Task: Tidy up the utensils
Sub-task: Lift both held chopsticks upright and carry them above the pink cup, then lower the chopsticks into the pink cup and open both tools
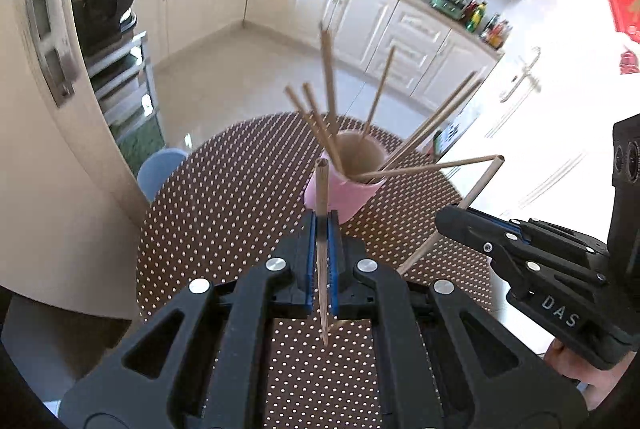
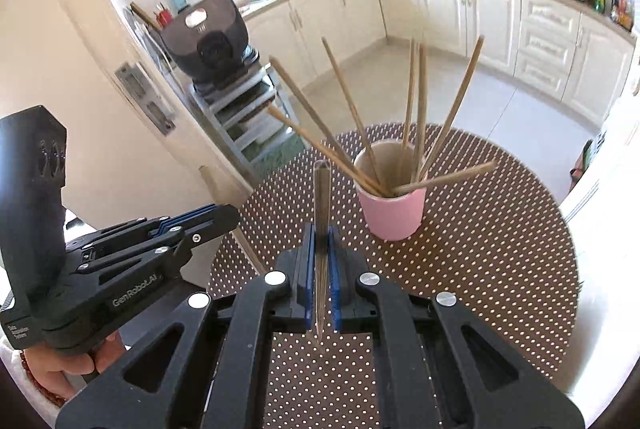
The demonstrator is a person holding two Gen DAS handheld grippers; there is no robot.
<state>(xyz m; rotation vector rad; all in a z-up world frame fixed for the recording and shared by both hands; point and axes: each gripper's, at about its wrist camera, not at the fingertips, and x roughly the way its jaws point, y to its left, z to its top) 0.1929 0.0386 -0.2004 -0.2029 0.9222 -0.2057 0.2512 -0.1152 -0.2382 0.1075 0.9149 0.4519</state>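
Through the left wrist camera we look down our left gripper [image 1: 323, 225], whose blue-padded jaws are pinched tight on a single thin wooden chopstick [image 1: 321, 189]. That stick runs between the pads, its blunt end rising ahead of the fingertips and its pointed end hanging back toward the camera, clear of the round table with its brown white-dotted cover [image 1: 224, 197]. Just beyond the fingertips stands the pink cylindrical cup [image 1: 340, 195], upright on the table, with several more wooden chopsticks [image 1: 329, 85] fanned out of its mouth. To the right we see our right gripper [image 1: 450, 219] from the side, clamped on another wooden chopstick [image 1: 482, 181] that slants up past the cup's rim without touching it.

Through the right wrist camera we look along our right gripper [image 2: 322, 235], its jaws likewise pressed together on its chopstick [image 2: 322, 189], blunt end ahead and tip trailing above the dotted cover [image 2: 500, 229]. The pink cup [image 2: 394, 215] sits ahead and to the right of the fingertips, near but apart from them, its bundle of sticks [image 2: 420, 97] leaning in all directions. At the left our left gripper [image 2: 228, 215] shows side-on, gripping its own stick [image 2: 214, 185], with the person's hand [image 2: 60, 369] wrapped around the handle below.
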